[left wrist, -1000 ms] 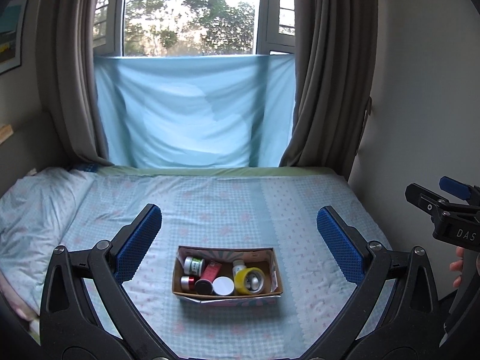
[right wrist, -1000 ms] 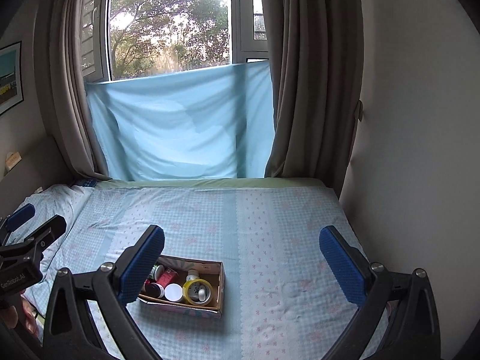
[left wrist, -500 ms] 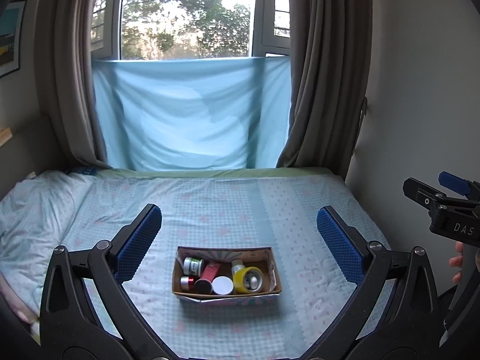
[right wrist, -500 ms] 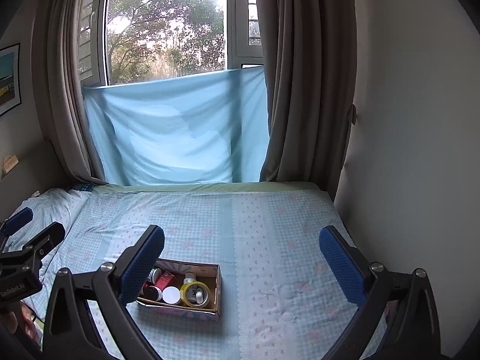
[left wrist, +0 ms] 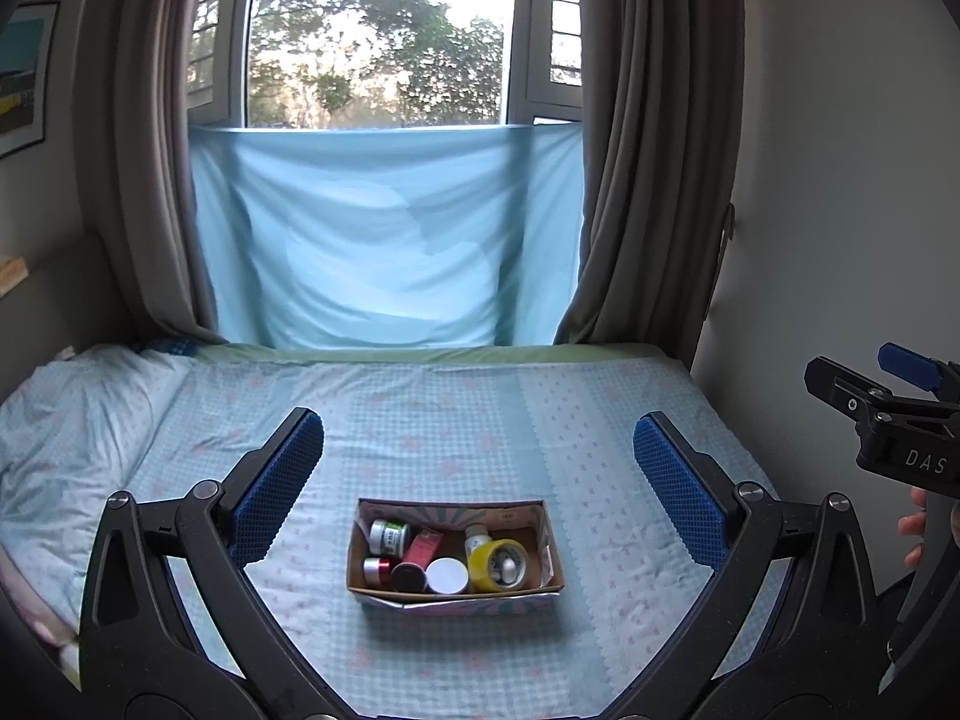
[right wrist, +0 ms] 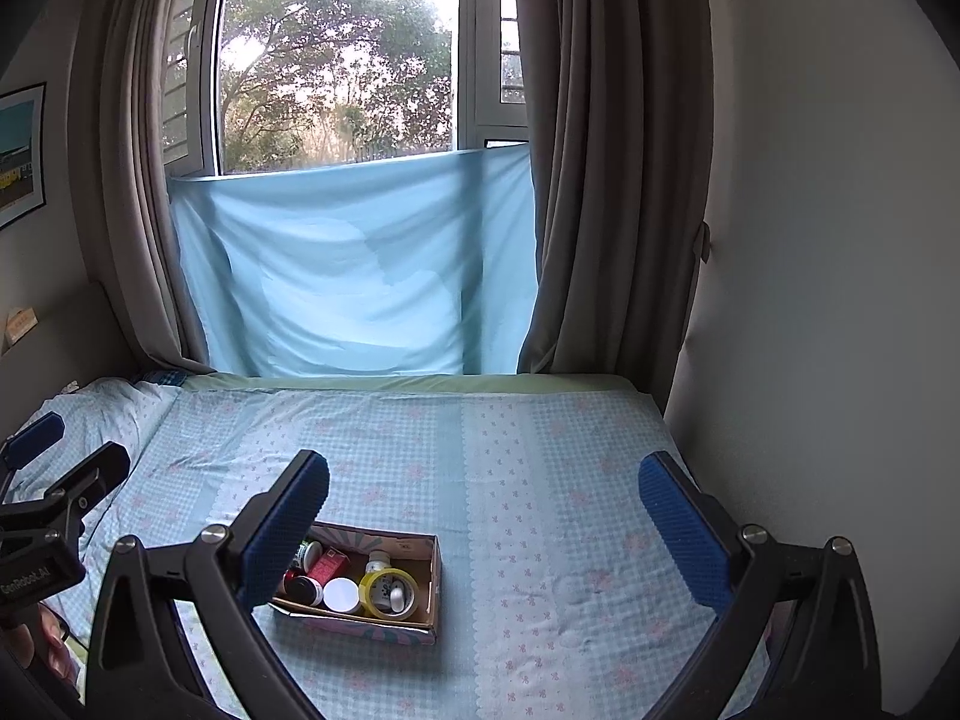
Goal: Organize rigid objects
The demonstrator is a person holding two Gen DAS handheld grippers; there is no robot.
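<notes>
Bed (left wrist: pixel 480 420) in blue checked sheet, open cardboard box (left wrist: pixel 454 591) (holding small containers) near middle

Both wrist views face window, sharing bed (left wrist: pixel 480 420) and box (left wrist: pixel 454 591).

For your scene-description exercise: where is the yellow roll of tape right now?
The yellow roll of tape lies in the open cardboard box on the bed, at the box's right end beside the round white lid.

Domestic bedroom. A bed (left wrist: pixel 480 420) with a pale blue patterned sheet fills the floor between plain walls; grey curtains (left wrist: pixel 648 150) flank a window (left wrist: pixel 384 36) looking onto trees, and a framed picture (left wrist: pixel 24 78) hangs at left.
</notes>
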